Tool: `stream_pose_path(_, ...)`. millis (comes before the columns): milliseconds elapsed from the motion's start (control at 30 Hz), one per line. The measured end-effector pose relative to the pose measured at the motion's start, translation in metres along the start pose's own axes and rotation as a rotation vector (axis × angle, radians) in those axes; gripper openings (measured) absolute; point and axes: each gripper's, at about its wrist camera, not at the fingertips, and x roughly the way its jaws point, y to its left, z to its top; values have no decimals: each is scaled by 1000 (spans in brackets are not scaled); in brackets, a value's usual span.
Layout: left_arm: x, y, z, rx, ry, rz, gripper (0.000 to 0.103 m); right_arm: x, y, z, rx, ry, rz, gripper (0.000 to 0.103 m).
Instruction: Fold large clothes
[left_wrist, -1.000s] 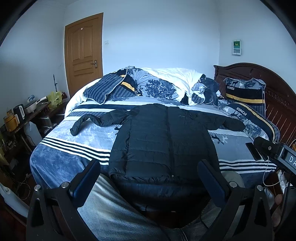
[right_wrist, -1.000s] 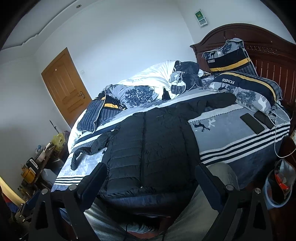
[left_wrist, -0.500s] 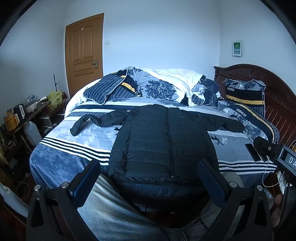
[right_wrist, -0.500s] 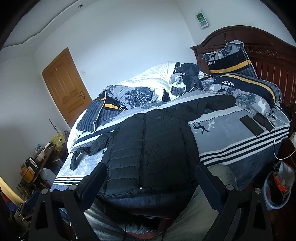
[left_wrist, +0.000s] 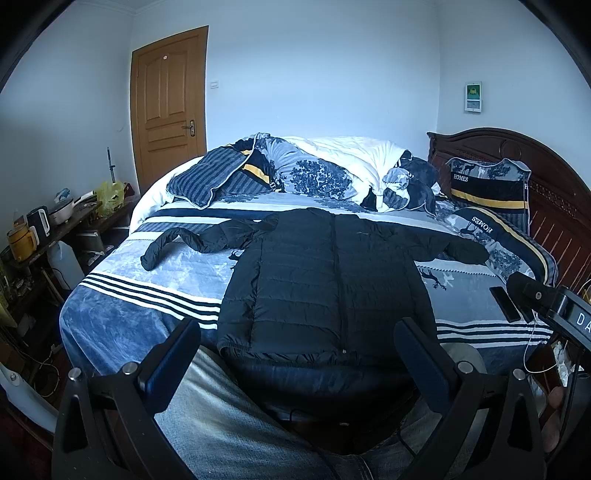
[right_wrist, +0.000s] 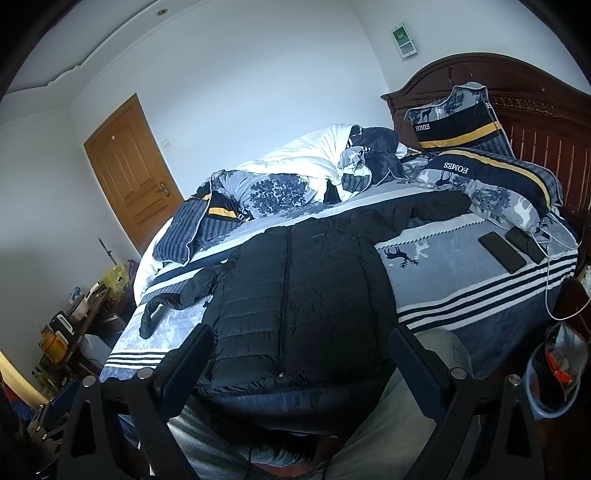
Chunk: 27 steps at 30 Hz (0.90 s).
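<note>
Left gripper: fingers spread wide, nothing between them; held low in front of the bed's near edge, above the person's jeans.
Right gripper: also wide open and holding nothing, at the same near edge.
Jacket: black, quilted, straight ahead of both grippers, lying flat on the bed with the front zipper up and the hem nearest the fingers, apart from them.
Sleeves: one stretches out ahead-left, bent; the other runs ahead-right toward the pillows.
Phones: two dark slabs, probably phones, ahead-right of the right gripper, beside a white cable.
Bedding: rumpled heap far ahead, beyond the jacket collar.
Door: closed, far ahead-left.
</note>
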Motion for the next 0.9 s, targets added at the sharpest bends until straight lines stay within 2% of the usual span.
stream_pose_path(367,2,2,-1,3,6,22,103,0,1,0,-7,-4,-1,98)
stream_pose_path(567,9,4,9,-3,17,57,103,0,5,13,-66,-20,16,98)
stream_pose_path(733,19,6,13,-15,58,62,103,-1,15,20,-120,-49,14,98)
stream_pose_path(900,35,11,25,-22,85,84,103,24,19,33,-143,25,83,98)
